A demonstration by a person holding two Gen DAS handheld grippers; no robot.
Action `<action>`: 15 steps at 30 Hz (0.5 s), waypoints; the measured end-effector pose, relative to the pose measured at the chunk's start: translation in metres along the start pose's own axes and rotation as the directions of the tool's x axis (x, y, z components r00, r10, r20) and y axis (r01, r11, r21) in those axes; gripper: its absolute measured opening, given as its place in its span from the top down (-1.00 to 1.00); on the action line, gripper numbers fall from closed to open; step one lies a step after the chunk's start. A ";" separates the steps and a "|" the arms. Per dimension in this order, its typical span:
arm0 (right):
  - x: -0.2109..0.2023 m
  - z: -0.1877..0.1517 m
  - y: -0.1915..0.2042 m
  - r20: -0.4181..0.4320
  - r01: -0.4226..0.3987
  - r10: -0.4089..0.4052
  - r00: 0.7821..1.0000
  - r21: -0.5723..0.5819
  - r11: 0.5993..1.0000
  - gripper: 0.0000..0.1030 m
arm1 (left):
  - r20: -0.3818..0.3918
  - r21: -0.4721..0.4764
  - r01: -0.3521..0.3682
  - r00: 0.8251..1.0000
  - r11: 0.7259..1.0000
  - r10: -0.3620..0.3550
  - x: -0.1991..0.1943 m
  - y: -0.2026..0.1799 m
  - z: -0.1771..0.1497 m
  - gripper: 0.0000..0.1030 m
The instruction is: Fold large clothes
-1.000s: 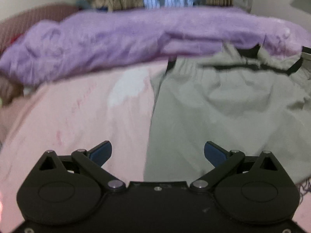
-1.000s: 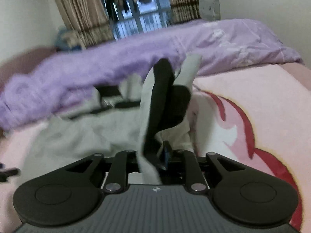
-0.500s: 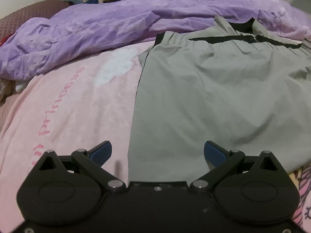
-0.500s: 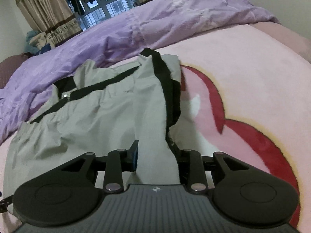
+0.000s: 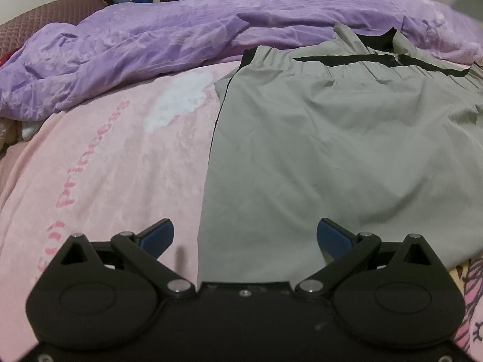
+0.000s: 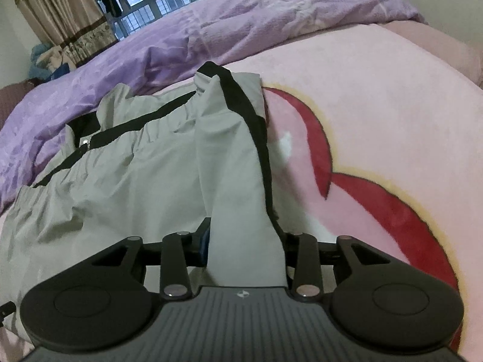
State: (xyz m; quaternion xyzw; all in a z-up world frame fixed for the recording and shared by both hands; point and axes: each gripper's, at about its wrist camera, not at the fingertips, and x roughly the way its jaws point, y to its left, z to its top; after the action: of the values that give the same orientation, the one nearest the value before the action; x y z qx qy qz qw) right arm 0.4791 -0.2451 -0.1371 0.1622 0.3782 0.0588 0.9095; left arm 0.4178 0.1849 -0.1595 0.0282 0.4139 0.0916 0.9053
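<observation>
A grey, thin-fabric garment with black stripes is spread flat on a pink plush blanket covering the bed, with a crumpled purple quilt lying beyond it. The left hand-held gripper is seen released, its blue-padded fingers spread wide above the garment's near left edge. A folded strip of the same garment is gripped by the clenched right hand-held gripper and rises from between its jaws.

Garment on blanket, before quilt
</observation>
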 end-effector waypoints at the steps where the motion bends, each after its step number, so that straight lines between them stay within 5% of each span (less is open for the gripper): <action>1: 0.000 0.000 0.000 -0.001 0.001 -0.001 1.000 0.001 1.000 0.20 | 0.000 0.000 0.001 1.000 1.000 -0.001 0.000 0.000 0.000 -1.00; 15: 0.000 0.001 0.000 -0.002 0.000 0.000 1.000 -0.003 1.000 0.20 | -0.001 0.007 -0.003 1.000 1.000 0.003 0.002 -0.001 0.000 -1.00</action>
State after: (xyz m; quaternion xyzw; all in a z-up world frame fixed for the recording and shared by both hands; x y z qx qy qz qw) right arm 0.4795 -0.2457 -0.1364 0.1608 0.3791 0.0595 0.9093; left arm 0.4190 0.1843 -0.1610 0.0318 0.4149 0.0917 0.9047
